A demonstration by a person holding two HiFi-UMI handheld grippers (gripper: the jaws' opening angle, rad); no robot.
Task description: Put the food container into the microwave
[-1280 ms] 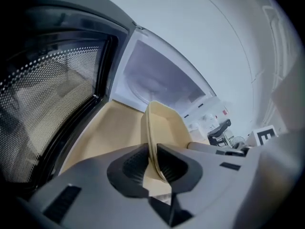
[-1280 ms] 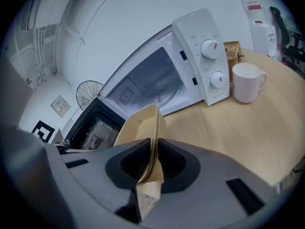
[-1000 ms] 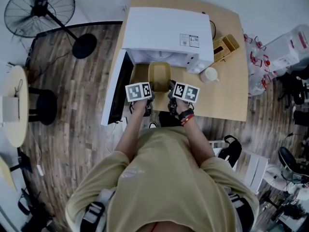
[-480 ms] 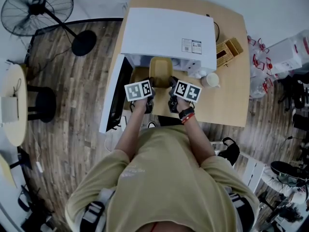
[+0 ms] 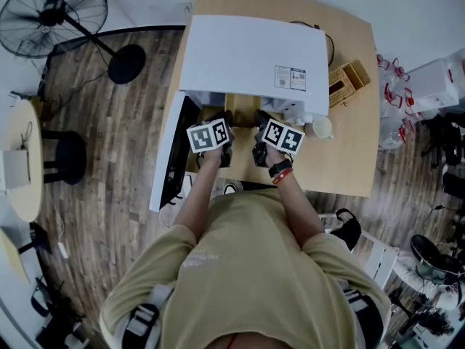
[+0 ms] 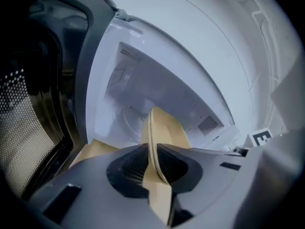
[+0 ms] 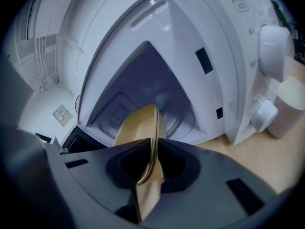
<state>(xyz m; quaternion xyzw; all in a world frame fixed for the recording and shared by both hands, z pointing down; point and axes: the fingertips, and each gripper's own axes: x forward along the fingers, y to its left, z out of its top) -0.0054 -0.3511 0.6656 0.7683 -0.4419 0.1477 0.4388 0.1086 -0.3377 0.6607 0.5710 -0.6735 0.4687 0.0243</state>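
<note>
To the left of the left claw, the open door of the microwave is swung out past the edge of the worktop. It could be knocked by that claw's body if the push were steered leftward. The left claw is pinched on the left rim of the food container, which is carried just ahead of both claws, its far end apparently reaching into the open cavity. Only a thin rim is gripped on each side, so a slip or a tilt is to be feared if the two claws are not advanced evenly, or if the container's front edge is caught on the cavity sill. The right claw is likewise clamped on the right rim. To its right, a knob on the control panel and a pale cup on the worktop are near, and either could be struck by a rightward drift.
</note>
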